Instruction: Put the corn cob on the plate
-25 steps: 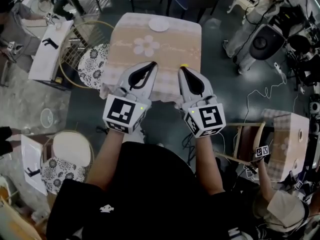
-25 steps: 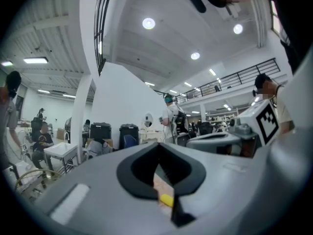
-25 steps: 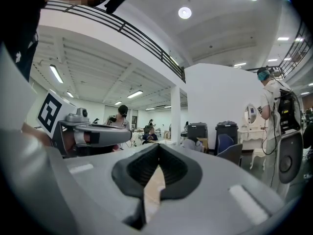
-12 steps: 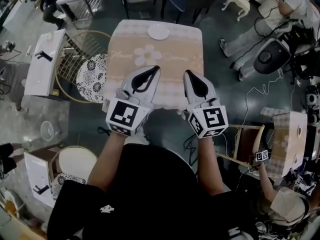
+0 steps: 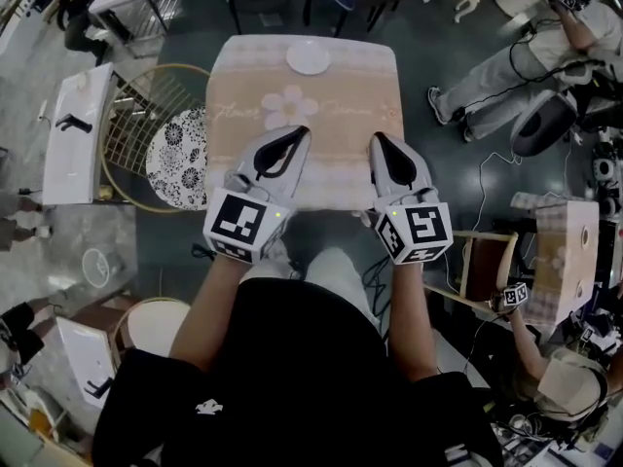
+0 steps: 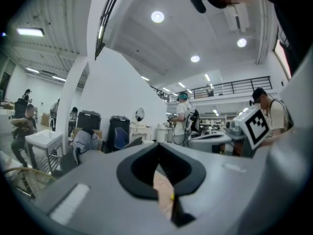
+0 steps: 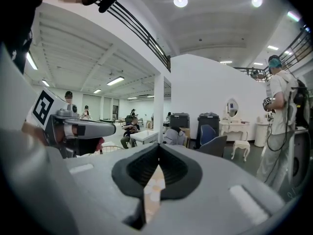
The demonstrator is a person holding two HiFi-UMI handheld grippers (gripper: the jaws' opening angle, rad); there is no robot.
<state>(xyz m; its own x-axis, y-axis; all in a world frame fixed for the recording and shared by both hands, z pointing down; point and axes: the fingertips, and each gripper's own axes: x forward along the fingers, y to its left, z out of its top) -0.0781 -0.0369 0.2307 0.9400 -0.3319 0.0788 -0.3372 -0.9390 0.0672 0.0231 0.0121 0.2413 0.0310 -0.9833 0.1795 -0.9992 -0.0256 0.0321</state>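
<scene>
Head view, looking steeply down: I hold both claws level over the near edge of a square counter draped in a beige cloth with a white flower print. The left claw and right claw sit side by side, well apart, tips pointing away from me toward the far edge. A white plate rests there, bare.

Left gripper view shows that claw clenched, tips meeting, with nothing gripped. Right gripper view shows the same for the right claw: pressed together and empty.

The corn cob is hard to find. From above I cannot pick it out; the claws cover part of the cloth. In the left gripper view a tiny yellow speck shows low in the slot between the jaws, against the beige cloth, and that may be it. Too little shows to tell its long axis or which way it points.
</scene>
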